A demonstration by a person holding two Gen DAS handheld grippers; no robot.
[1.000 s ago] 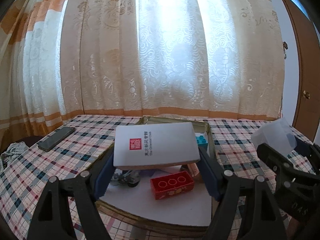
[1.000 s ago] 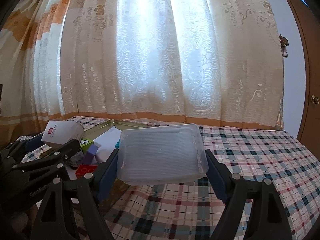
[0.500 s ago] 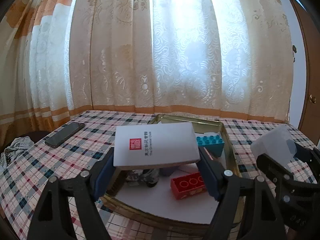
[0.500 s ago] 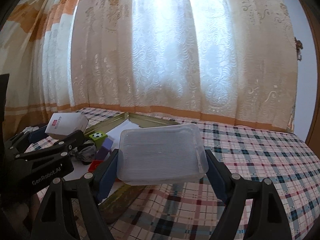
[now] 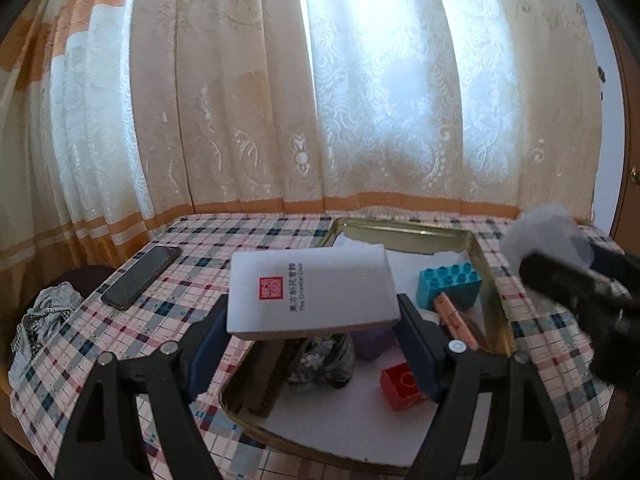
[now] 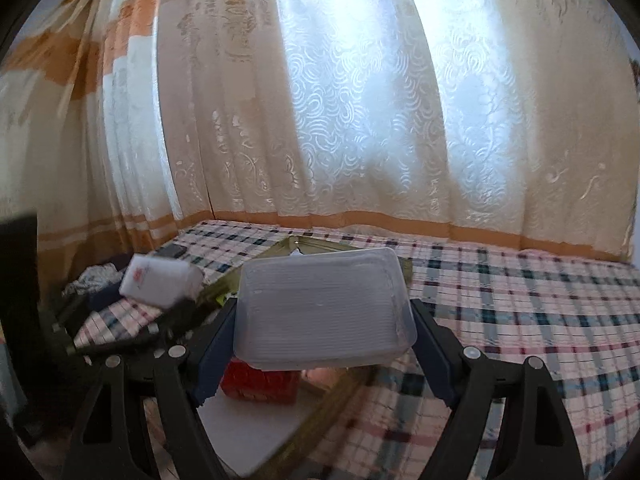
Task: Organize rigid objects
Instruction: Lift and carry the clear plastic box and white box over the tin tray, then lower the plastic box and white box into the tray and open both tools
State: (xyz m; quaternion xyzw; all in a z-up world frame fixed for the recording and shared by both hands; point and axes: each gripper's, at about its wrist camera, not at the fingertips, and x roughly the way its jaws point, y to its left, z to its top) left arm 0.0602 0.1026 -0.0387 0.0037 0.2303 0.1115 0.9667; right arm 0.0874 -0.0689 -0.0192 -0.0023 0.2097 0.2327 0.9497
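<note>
White box (image 5: 312, 292) is clamped in the left gripper (image 5: 314, 344), clear plastic box (image 6: 324, 312) in the right gripper (image 6: 320, 356), both held above the tray (image 5: 492, 320); placement remains, and blocks (image 5: 448, 284) are left unsorted.

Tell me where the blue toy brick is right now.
In the left wrist view, the blue toy brick sits inside the gold tray near its far right corner, just behind an orange stick.

Backlit curtain (image 5: 360, 100) glare (fisheye-bent edges)
</note>
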